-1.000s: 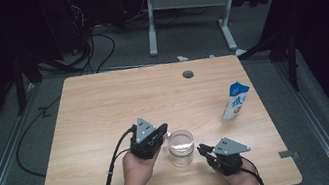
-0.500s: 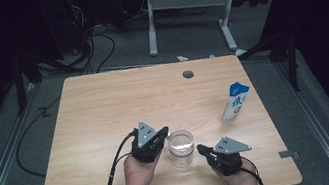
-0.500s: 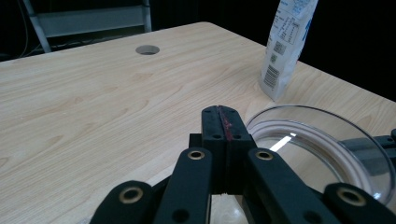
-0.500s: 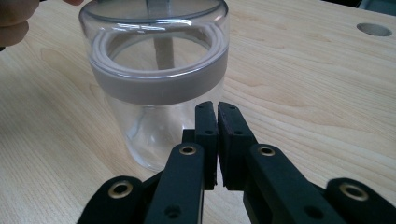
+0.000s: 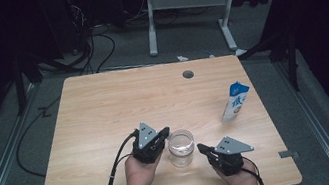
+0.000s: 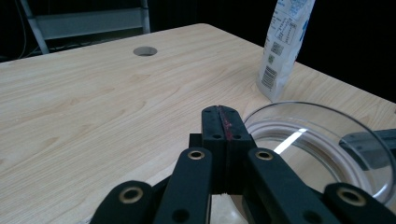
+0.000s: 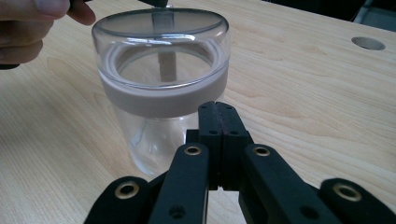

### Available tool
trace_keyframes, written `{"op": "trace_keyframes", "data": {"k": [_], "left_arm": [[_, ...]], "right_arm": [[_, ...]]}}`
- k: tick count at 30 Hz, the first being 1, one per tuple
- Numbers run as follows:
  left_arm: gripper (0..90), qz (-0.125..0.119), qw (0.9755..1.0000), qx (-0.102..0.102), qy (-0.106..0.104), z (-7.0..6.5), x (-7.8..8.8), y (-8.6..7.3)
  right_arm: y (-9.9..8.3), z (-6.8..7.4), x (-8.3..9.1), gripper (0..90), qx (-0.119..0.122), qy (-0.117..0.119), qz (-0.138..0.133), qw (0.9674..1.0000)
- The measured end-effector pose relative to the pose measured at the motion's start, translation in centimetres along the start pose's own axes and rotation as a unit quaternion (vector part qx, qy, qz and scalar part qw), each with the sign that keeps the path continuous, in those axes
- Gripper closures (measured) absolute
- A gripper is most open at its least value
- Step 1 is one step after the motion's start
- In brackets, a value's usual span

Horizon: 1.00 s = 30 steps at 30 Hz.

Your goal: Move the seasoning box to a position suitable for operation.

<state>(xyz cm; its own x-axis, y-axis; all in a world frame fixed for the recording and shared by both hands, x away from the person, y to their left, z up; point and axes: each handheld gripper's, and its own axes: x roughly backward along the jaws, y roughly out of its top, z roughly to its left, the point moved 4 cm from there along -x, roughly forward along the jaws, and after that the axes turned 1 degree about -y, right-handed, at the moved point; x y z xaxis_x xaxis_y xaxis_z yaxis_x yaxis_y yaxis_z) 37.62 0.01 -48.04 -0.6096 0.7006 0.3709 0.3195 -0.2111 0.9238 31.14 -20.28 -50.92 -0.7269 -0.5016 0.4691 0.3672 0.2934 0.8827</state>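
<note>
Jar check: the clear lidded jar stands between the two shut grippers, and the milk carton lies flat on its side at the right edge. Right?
Not quite. The milk carton stands upright near the right edge, as the high view shows. The jar does stand between the left gripper and right gripper, both with jaws shut.

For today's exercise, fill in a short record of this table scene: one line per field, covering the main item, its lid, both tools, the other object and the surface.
Main item: clear glass jar, upright, near the table's front edge
Lid: clear, with a pale ring, on the jar
Left tool: jaws shut, empty, just left of the jar
Right tool: jaws just closed, shut on nothing, close beside the jar
Other object: white and blue carton, upright, near the right edge
Surface: light wooden table with a round hole
</note>
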Motion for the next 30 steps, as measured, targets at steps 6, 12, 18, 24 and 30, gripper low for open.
{"op": "trace_keyframes", "data": {"k": [6,12,18,24,30], "left_arm": [[90.0,-0.001,1.0,0.001,-0.002,0.0,0.0,0.0],[90.0,-0.002,1.0,0.007,-0.004,0.1,0.0,-0.1],[90.0,-0.003,0.9999,0.01,-0.006,0.2,0.0,-0.1],[90.0,-0.006,0.9998,0.017,-0.01,0.3,0.1,-0.2],[90.0,-0.007,0.9997,0.019,-0.012,0.3,0.1,-0.2]], "right_arm": [[0.3,0.2,0.1,90.0,0.001,0.002,-0.009,1.0],[0.7,0.6,0.3,89.9,0.008,0.006,-0.016,0.9998],[0.8,0.7,0.3,89.9,0.011,0.006,-0.016,0.9998],[0.8,0.8,0.3,89.9,0.014,0.007,-0.016,0.9998],[1.1,1.0,0.4,89.9,0.017,0.007,-0.02,0.9996]]}}
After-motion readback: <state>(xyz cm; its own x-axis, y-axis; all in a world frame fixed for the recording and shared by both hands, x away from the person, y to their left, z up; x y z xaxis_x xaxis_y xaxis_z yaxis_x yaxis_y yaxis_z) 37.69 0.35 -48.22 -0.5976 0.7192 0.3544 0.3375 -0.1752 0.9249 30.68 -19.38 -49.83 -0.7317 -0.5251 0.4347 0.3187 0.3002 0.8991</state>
